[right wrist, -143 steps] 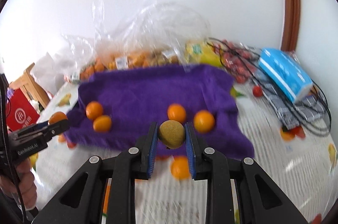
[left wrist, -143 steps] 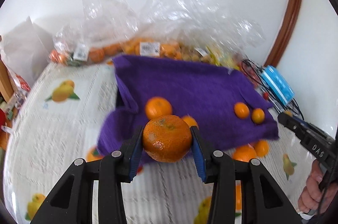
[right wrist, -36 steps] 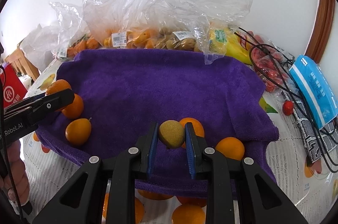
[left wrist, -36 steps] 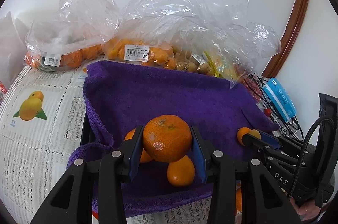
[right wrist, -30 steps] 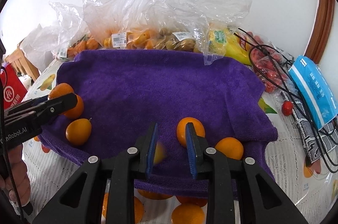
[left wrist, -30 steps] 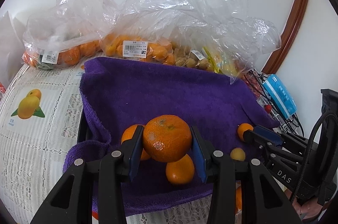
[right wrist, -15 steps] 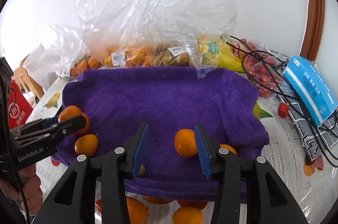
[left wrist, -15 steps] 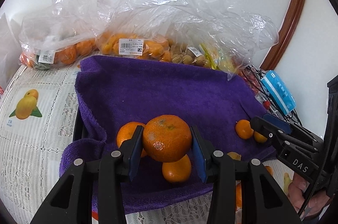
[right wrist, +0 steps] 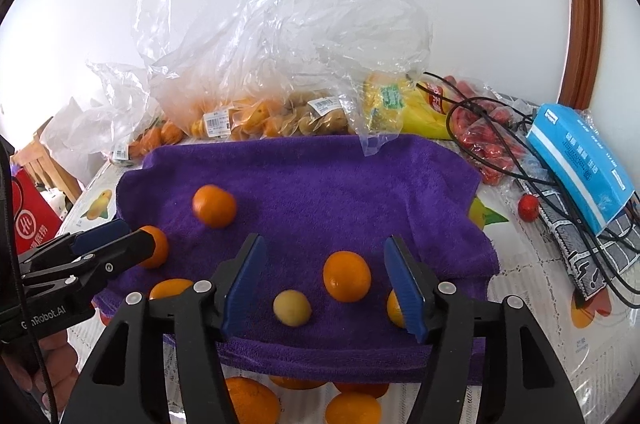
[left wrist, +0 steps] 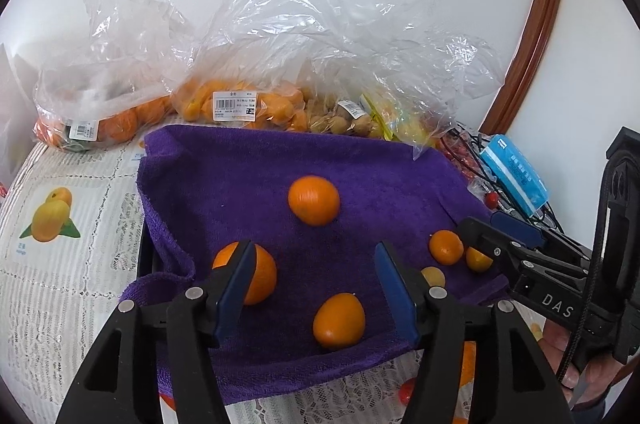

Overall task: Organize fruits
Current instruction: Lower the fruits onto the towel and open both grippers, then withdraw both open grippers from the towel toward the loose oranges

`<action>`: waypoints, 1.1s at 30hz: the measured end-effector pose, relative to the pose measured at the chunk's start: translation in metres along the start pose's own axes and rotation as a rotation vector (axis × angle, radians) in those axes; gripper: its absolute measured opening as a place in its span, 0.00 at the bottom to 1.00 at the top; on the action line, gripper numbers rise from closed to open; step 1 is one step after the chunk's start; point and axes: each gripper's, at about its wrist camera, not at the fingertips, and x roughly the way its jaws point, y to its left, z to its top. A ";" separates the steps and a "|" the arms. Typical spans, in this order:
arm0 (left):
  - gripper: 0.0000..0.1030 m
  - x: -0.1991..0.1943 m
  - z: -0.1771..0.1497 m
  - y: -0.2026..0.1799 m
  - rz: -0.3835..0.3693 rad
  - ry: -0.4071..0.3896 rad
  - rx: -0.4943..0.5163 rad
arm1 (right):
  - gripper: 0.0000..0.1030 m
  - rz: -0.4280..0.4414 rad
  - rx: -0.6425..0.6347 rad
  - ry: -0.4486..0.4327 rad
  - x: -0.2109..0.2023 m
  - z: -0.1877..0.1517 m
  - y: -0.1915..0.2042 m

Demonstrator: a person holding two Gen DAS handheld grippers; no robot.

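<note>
Over the purple towel (left wrist: pixel 360 163), both grippers' jaws are opening, empty; the mandarin (left wrist: pixel 314 199), blurred, perhaps rolling, and the pale fruit (right wrist: pixel 292 307) lie there, cushioned by the cloth.

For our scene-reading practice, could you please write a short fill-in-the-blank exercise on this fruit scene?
1. The loose fruits lie on a towel coloured ____.
2. The pale yellowish fruit lies between the fingers of the ____ gripper.
3. The bagged fruit sits in clear ____ bags.
4. The left gripper holds ____.

Missing words: purple; right; plastic; nothing
</note>
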 end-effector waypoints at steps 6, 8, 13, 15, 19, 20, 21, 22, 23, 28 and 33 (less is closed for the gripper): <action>0.59 0.000 0.000 0.001 0.009 -0.002 -0.007 | 0.68 -0.011 -0.006 -0.020 -0.008 0.002 0.007; 0.60 -0.002 0.001 0.002 0.011 -0.008 -0.010 | 0.68 -0.034 -0.016 -0.026 -0.010 0.003 0.010; 0.60 -0.006 0.002 0.004 0.010 -0.016 -0.022 | 0.68 -0.032 -0.013 -0.040 -0.021 0.003 0.015; 0.60 -0.008 0.002 0.004 0.010 -0.021 -0.025 | 0.68 -0.022 -0.015 -0.054 -0.029 0.001 0.016; 0.60 -0.011 0.002 0.001 0.006 -0.026 -0.021 | 0.68 -0.021 -0.008 -0.049 -0.041 -0.008 0.012; 0.60 -0.013 0.002 -0.001 0.009 -0.034 -0.014 | 0.68 -0.021 -0.004 -0.043 -0.043 -0.012 0.009; 0.61 -0.014 0.002 -0.002 0.012 -0.038 -0.009 | 0.68 -0.023 -0.001 -0.038 -0.044 -0.014 0.008; 0.61 -0.015 0.002 -0.002 0.012 -0.042 -0.005 | 0.68 -0.029 0.005 -0.028 -0.045 -0.018 0.005; 0.62 -0.016 0.002 -0.003 0.010 -0.044 -0.003 | 0.68 -0.033 0.008 -0.019 -0.045 -0.021 0.004; 0.62 -0.018 0.002 -0.005 0.004 -0.048 0.002 | 0.68 -0.041 0.018 0.007 -0.053 -0.037 -0.003; 0.62 -0.023 0.003 -0.006 0.008 -0.053 0.004 | 0.68 -0.044 0.030 0.005 -0.063 -0.045 -0.009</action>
